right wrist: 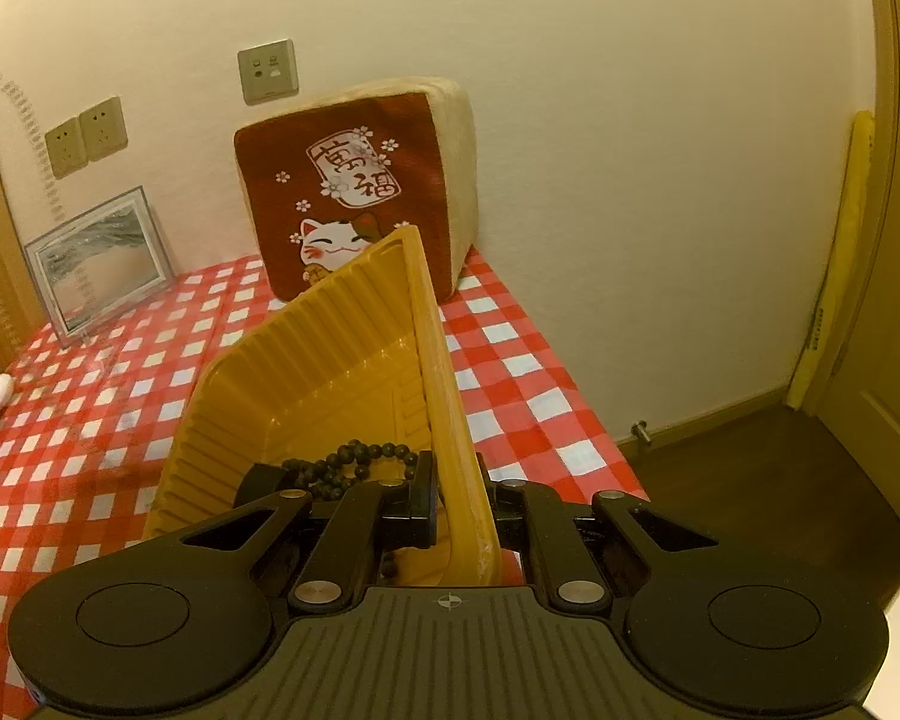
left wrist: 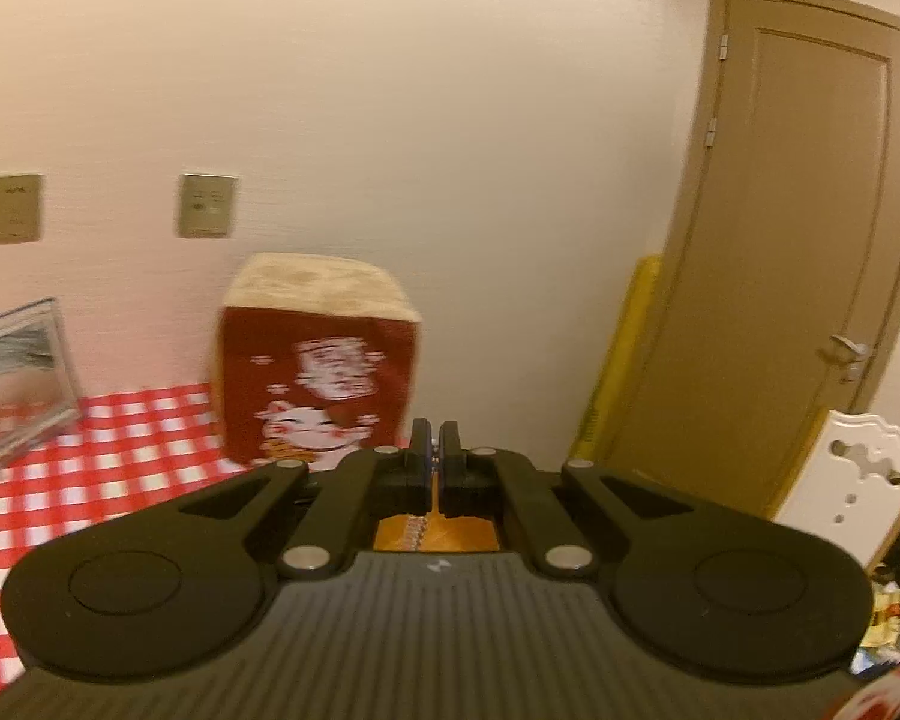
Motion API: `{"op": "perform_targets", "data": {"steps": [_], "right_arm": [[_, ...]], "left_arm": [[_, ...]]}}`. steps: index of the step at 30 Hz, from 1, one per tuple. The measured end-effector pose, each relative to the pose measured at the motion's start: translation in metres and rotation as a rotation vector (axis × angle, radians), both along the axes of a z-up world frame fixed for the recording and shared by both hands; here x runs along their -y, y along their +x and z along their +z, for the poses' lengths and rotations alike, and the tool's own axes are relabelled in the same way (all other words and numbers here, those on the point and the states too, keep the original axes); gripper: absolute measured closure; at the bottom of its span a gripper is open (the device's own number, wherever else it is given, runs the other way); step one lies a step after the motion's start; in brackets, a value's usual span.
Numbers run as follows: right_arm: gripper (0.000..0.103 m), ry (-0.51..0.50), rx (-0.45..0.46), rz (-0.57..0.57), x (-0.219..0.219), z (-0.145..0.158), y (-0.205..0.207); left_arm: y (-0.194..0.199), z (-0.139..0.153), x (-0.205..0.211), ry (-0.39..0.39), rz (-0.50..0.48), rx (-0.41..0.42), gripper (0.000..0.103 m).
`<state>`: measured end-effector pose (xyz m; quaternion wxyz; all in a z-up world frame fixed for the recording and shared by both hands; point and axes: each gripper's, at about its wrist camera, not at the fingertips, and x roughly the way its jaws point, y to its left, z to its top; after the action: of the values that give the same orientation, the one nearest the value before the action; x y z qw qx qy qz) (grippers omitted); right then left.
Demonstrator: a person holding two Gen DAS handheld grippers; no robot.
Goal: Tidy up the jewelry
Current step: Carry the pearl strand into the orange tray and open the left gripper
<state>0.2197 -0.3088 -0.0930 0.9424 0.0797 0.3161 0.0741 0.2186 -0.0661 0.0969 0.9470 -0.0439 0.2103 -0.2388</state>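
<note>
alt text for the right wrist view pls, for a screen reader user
The right gripper is clamped on the rim of a yellow ribbed plastic tray, holding it tilted above a red-and-white checked tablecloth, with a dark beaded bracelet lying in the tray's near end. Behind stand a red lucky-cat cushion against the wall and a framed picture.

cushion [right wrist: 360,192] blocks table's [right wrist: 510,360] back | tray [right wrist: 330,360] fills front

Left view motion-blurred, bead bracelet [right wrist: 354,465] partly hidden behind right claw [right wrist: 457,501]
</note>
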Motion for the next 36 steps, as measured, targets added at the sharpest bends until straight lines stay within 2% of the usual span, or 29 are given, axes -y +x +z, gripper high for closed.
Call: {"op": "perform_targets", "data": {"steps": [6,11,15,19,27,29,36], "right_arm": [[0.094,0.001,0.001,0.005,-0.001,0.000,0.000],[0.094,0.006,-0.001,0.005,-0.001,-0.001,0.001],[0.094,0.010,-0.004,0.004,-0.001,-0.001,0.002],[0.094,0.013,-0.007,0.003,-0.001,-0.002,0.003],[0.094,0.017,-0.014,0.004,-0.001,-0.004,0.006],[0.094,0.017,-0.015,0.006,-0.001,-0.004,0.007],[0.094,0.021,-0.012,0.018,-0.001,-0.005,0.009]], "left_arm": [[0.017,-0.015,0.033,-0.016,-0.070,-0.046,0.102],[0.030,-0.043,0.052,-0.023,-0.093,-0.139,0.102],[0.040,-0.065,0.062,0.002,-0.102,-0.204,0.102],[0.047,-0.083,0.067,0.031,-0.110,-0.254,0.097],[0.051,-0.094,0.055,0.044,-0.056,-0.282,0.079],[0.051,-0.094,0.049,0.047,-0.031,-0.285,0.071],[0.046,-0.098,0.019,0.063,0.067,-0.307,0.069]]}}
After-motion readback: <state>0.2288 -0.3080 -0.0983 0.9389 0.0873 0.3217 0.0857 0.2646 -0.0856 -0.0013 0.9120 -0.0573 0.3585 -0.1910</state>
